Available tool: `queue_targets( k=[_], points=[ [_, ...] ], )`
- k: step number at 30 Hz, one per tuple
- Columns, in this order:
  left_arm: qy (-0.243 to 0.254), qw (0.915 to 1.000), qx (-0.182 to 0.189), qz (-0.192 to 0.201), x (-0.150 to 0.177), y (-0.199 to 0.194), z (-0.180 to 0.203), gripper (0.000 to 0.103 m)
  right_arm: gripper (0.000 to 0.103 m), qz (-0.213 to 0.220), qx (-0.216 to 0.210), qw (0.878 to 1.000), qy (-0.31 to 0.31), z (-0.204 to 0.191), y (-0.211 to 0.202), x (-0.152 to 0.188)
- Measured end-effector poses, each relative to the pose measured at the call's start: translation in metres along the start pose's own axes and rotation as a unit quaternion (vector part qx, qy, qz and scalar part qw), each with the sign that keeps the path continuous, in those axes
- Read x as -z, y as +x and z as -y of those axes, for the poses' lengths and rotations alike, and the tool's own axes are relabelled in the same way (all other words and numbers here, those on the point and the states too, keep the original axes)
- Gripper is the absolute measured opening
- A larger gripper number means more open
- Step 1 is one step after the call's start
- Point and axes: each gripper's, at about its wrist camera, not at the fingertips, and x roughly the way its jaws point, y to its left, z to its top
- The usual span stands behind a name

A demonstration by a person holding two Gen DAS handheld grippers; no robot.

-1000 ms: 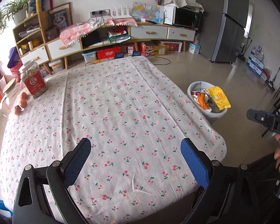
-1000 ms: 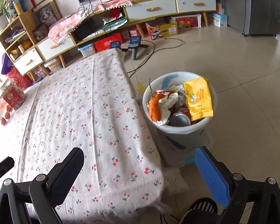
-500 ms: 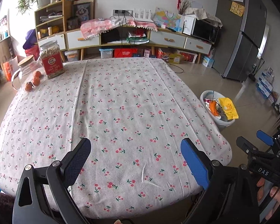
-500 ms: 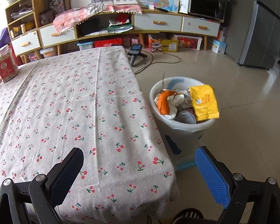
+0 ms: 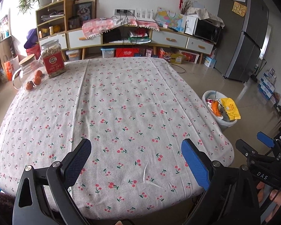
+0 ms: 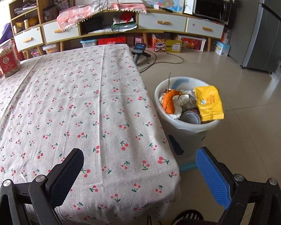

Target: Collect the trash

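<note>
Both grippers hang over the near edge of the tabletop [image 5: 133, 101], which is covered by a cherry-print cloth. The left gripper [image 5: 135, 161] has its fingers spread wide with nothing between them, above the cloth near the front. The right gripper [image 6: 139, 168] is likewise released and empty, its left finger over the tabletop's corner and its blue right finger over the floor [image 6: 243, 97]; in the left wrist view it shows at the far right, gripped by a hand [image 5: 269, 196]. The trash sits in a white bin [image 6: 185, 126] on the floor just beside the right edge of the tabletop: an orange peel [image 6: 169, 101], crumpled paper [image 6: 183, 101], a yellow wrapper [image 6: 208, 102] leaning on the rim, and a can [image 6: 190, 117]. At the far left corner of the tabletop stand a jar [image 5: 52, 60] with a red label, a glass pitcher [image 5: 26, 67] with a wooden lid, and three small oranges [image 5: 34, 79].
</note>
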Motion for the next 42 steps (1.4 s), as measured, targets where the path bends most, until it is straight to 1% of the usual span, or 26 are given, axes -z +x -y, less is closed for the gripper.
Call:
queue_targets(
  k=[20,29,38,42],
  points=[
    [0.007,1.0,-0.006,0.002,0.003,0.001,0.001,0.098,0.099,0.003,0.003,1.0,0.014,0.003,-0.003,0.001],
    [0.024,0.9995,-0.017,0.011,0.003,-0.001,0.0,0.098,0.099,0.005,0.005,1.0,0.013,0.004,-0.004,0.002],
    [0.021,0.9996,-0.019,0.007,0.001,0.0,-0.001,0.098,0.099,0.011,0.004,1.0,0.016,0.006,-0.007,-0.001],
    [0.019,0.9993,-0.03,0.012,-0.001,-0.002,0.001,0.098,0.099,0.018,-0.001,1.0,0.017,0.008,-0.012,-0.002]
  ],
)
